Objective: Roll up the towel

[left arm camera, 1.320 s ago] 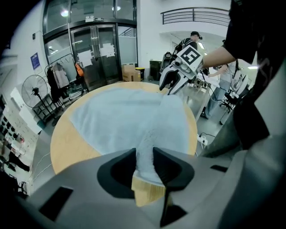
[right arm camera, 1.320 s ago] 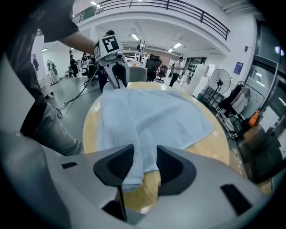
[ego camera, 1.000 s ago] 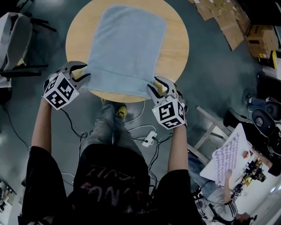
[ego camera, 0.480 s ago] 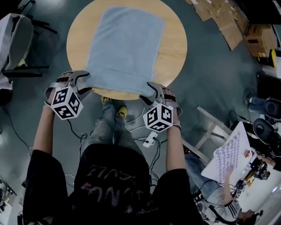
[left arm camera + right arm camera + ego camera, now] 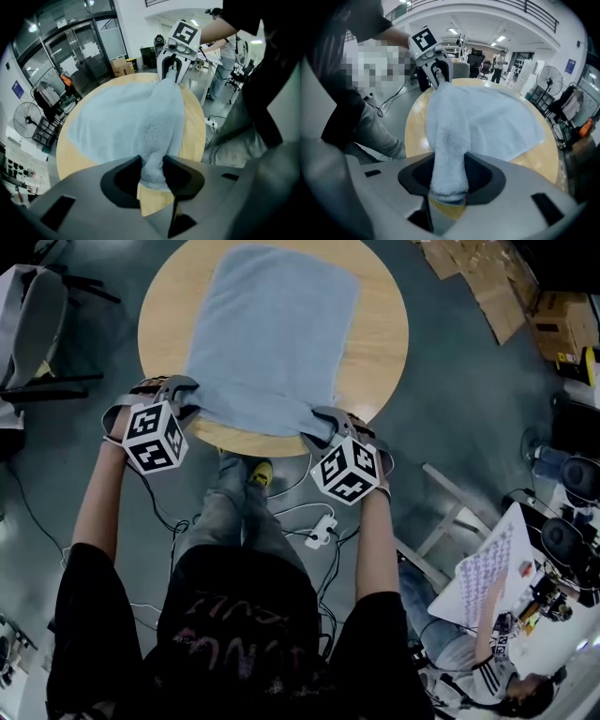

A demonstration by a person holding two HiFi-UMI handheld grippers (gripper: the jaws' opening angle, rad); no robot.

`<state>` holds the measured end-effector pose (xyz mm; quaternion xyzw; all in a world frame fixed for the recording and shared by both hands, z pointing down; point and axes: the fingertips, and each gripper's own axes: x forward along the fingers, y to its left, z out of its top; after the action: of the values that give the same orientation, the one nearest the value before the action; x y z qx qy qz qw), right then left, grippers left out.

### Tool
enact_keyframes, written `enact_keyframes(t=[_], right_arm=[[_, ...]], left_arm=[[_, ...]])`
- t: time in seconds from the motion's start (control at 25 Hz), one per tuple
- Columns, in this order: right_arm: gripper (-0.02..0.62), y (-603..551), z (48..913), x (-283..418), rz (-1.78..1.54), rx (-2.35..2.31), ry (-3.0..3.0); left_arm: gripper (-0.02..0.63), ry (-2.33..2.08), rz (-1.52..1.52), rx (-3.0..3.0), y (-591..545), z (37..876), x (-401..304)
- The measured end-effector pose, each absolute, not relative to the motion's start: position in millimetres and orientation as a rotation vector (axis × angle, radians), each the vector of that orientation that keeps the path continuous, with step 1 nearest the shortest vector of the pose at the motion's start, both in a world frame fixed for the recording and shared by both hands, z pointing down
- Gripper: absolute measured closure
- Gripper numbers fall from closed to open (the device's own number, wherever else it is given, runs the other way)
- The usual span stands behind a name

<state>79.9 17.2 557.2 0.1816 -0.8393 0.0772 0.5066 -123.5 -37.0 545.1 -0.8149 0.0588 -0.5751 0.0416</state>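
A light blue towel (image 5: 272, 334) lies spread on a round wooden table (image 5: 380, 329). My left gripper (image 5: 183, 392) is at the towel's near left corner and my right gripper (image 5: 323, 423) at its near right corner. In the left gripper view the towel (image 5: 126, 119) bunches into a thick fold between my left gripper's (image 5: 152, 171) jaws. In the right gripper view the towel (image 5: 492, 117) is pinched the same way in my right gripper (image 5: 449, 176). Both pairs of jaws have just been closing with the towel's edge between them, and the pads press on it. The near edge stands raised between the two grippers.
A chair (image 5: 33, 324) stands left of the table. Flattened cardboard (image 5: 487, 282) lies on the floor at the top right. Cables and a power strip (image 5: 319, 532) lie under the near edge by the person's legs. A seated person (image 5: 478, 652) and a white table are at the lower right.
Both grippers have come down and turned at the towel's near corners. The near edge, flat a second ago, is now gathered into folds inside both pairs of jaws.
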Motion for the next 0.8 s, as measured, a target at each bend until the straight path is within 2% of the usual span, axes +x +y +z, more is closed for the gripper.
enact_keyframes(t=[0.12,0.28,0.6,0.8], right_arm=[[0.480,16.9,554.7,78.4,0.279,0.417,-2.044],[0.502,29.9,546.8,76.0,0.414,0.331,-2.064],[0.494,70.2,535.1,72.7,0.692,0.162,-2.081],[0.425,39.1,538.2,79.4,0.520,0.309,-2.065]], left_arm=[[0.521,0.127,-1.795,-2.579,-33.9,543.0,-124.6],[0.537,-0.036,-1.867,-2.670,-13.1,536.8,-130.6],[0.535,-0.307,-1.971,-2.862,34.7,526.3,-138.9],[0.509,-0.157,-1.884,-2.857,4.8,528.4,-134.0]])
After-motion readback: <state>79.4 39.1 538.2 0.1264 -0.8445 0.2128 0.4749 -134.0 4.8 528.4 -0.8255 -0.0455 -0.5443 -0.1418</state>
